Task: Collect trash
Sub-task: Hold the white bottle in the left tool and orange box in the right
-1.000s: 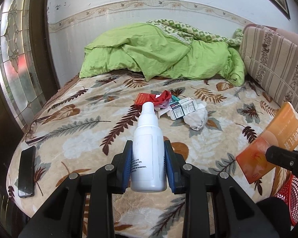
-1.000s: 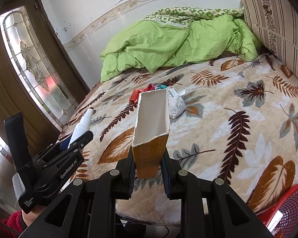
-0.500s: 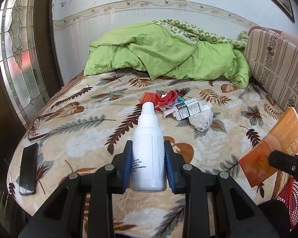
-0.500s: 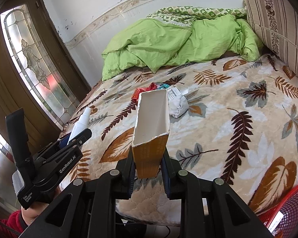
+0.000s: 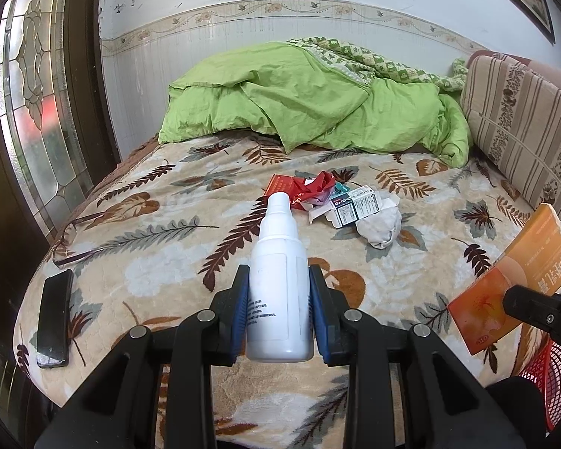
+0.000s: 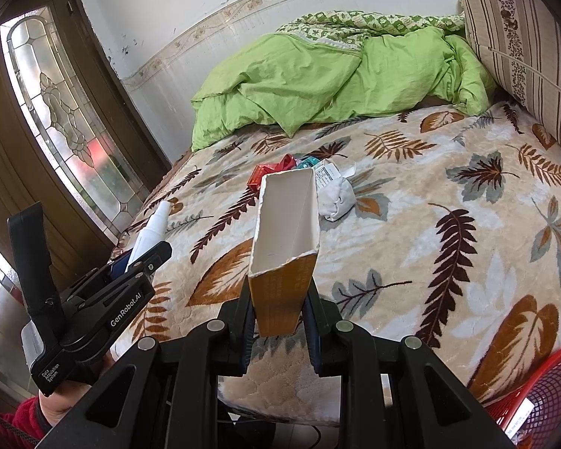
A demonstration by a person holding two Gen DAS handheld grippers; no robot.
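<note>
Clamping a white plastic bottle point(image 5: 279, 280), my left tool point(image 5: 279, 312) hangs over the leaf-patterned bed point(image 5: 161, 239); its small label print seems illegible. My right tool point(image 6: 279, 323), clamped on an open orange carton point(image 6: 285, 247), sees "GenRobot.AI" on the left tool's side.

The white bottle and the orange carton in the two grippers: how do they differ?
The white bottle is rounded plastic with a narrow capped neck; the orange carton is flat-sided cardboard. The bottle is closed, while the carton's far end is torn open, showing a white, empty-looking inside. The bottle sits in the left gripper, the carton in the right gripper. Both are clamped near their base and point out over the bed.
</note>
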